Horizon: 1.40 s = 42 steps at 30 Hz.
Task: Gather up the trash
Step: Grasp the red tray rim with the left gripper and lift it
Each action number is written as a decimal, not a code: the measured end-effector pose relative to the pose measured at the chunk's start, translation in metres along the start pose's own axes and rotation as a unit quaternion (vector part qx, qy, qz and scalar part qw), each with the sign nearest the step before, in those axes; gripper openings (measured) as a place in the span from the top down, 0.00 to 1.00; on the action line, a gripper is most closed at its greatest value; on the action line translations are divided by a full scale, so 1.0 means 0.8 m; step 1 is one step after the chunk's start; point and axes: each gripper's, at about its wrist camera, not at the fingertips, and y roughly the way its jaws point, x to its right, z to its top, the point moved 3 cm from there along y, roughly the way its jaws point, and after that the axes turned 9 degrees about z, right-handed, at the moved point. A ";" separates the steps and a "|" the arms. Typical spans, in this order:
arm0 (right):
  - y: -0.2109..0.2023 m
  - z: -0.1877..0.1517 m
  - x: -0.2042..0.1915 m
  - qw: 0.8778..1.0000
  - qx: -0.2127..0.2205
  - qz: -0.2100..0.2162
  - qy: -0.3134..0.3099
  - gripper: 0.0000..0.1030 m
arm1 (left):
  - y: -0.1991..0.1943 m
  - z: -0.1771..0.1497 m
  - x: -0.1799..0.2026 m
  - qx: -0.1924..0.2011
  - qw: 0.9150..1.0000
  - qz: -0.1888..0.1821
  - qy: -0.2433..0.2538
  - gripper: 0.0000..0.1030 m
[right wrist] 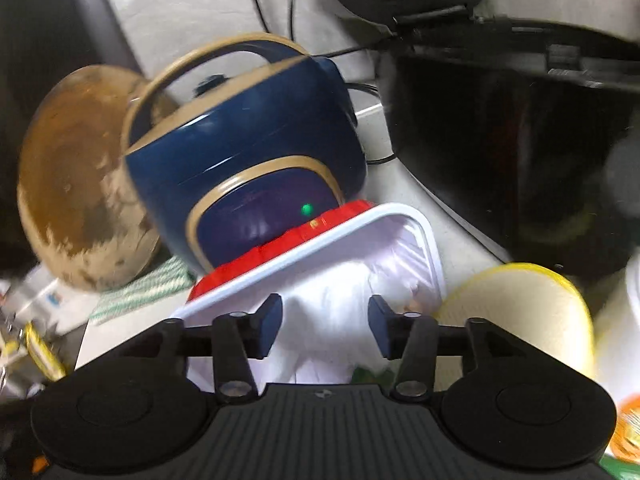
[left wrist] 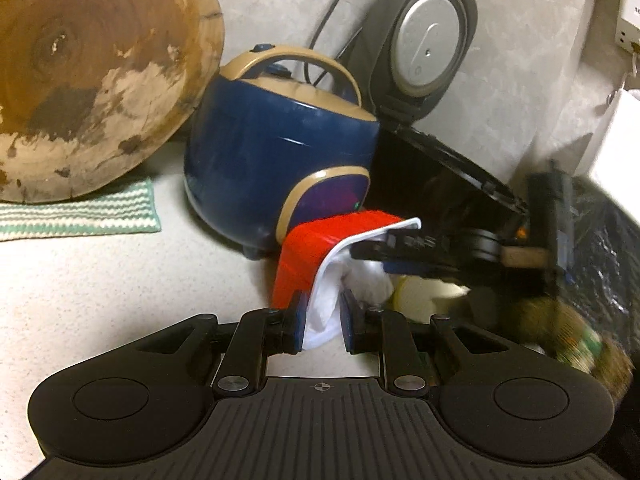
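Kitchen counter (left wrist: 100, 280), speckled, w/ blue rice cooker (left wrist: 280, 152), round wood board (left wrist: 96, 80) leaning on wall, striped cloth (left wrist: 80, 212), black cooker w/ lid up (left wrist: 424, 32). My left gripper (left wrist: 322, 320) is narrow, clamped on rim of red/white tray (left wrist: 304, 252), tray tipped over a black trash bag (left wrist: 608, 248) at right. My right gripper (right wrist: 322, 326) is over the tray interior w/ white crumpled plastic (right wrist: 340, 280) between its tips; jaws about half apart, pads don't look to be pressing. Yellow-rimmed lid (right wrist: 520, 304) beside the tray. Judging: mid-task, some waste already in bag, tray + plastic + lid left.
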 end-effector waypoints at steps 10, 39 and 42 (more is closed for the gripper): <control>-0.056 0.011 -0.008 0.998 0.014 0.052 0.014 0.99 | 0.011 -0.003 0.017 0.021 0.998 0.033 0.050 0.80; -0.131 -0.079 -0.033 0.995 -0.008 0.008 -0.103 0.61 | 0.023 -0.043 0.003 -0.051 0.995 0.082 -0.003 0.81; -0.091 -0.070 -0.039 0.992 -0.027 0.008 -0.122 0.54 | 0.012 -0.051 -0.003 -0.052 0.996 0.072 -0.008 0.81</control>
